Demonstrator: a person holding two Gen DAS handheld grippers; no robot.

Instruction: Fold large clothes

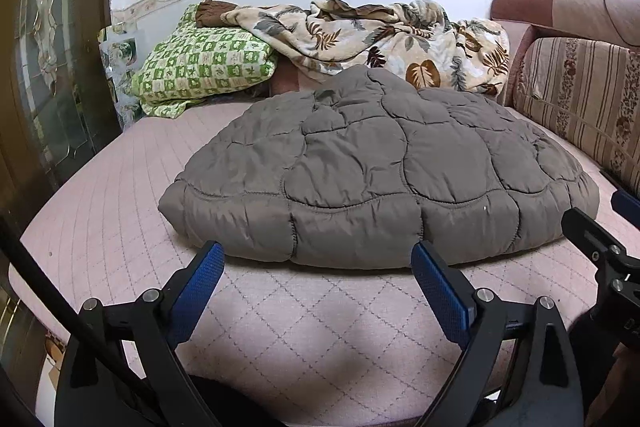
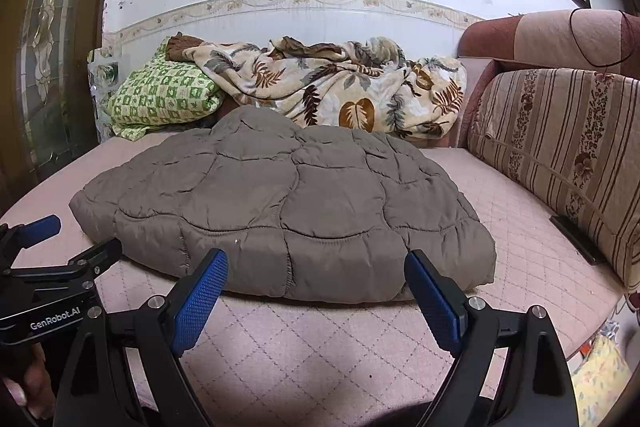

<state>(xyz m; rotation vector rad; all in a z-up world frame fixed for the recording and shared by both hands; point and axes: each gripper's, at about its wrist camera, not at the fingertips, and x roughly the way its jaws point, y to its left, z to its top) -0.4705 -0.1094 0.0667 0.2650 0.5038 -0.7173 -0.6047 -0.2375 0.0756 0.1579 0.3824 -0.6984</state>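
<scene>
A grey quilted jacket (image 1: 376, 167) lies folded in the middle of the pink bed cover (image 1: 320, 327). Just short of its near hem, the left hand-held gripper (image 1: 318, 259) and right hand-held gripper (image 2: 316, 267) both gape wide, holding nothing. Bare cover lies open beside the jacket's left edge.

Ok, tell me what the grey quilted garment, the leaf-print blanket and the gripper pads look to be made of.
Grey quilted garment: looks like padded synthetic shell, faint sheen, puffy stitched cells.
Leaf-print blanket: probably fleece or plush; matte, fuzzy, soft rumpled folds.
Gripper pads: likely blue rubber or textured plastic, fine grid pattern, on black rigid arms.
</scene>
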